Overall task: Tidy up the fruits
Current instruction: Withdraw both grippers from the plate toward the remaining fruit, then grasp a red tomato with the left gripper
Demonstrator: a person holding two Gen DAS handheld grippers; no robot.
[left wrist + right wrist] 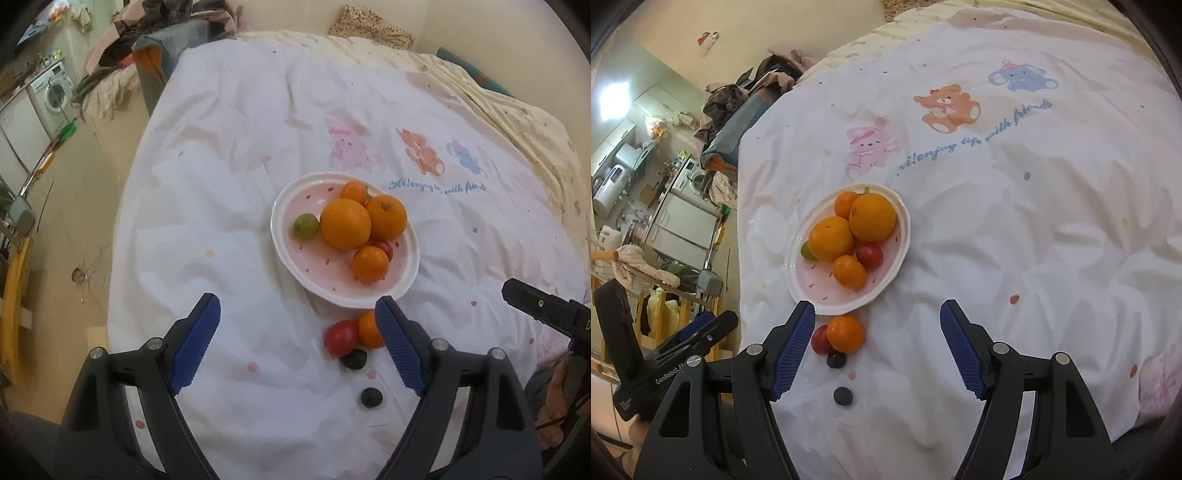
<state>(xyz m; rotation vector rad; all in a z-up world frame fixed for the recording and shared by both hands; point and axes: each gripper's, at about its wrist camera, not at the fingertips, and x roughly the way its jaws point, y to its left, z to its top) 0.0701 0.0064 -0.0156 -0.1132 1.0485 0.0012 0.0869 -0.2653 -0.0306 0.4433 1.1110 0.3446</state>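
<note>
A pink-and-white oval plate [291, 199] [816, 295] on the white bedspread holds two large oranges [345, 223], smaller mandarins [369, 263], a green fruit [306, 226] and a red tomato [869, 255]. In front of the plate lie a loose mandarin [367, 330] [846, 333], a red tomato [341, 336] [820, 339] and two dark round fruits [354, 359] [371, 397] [836, 359] [843, 396]. My left gripper [298, 317] is open and empty, just short of the loose fruits. My right gripper [877, 319] is open and empty above them.
The bedspread [221, 221] carries bear prints [945, 107] and blue lettering. The bed's left edge drops to the floor [74, 184]. A washing machine [53, 94] and piled clothes [122, 48] stand beyond. A patterned pillow [369, 26] lies at the head.
</note>
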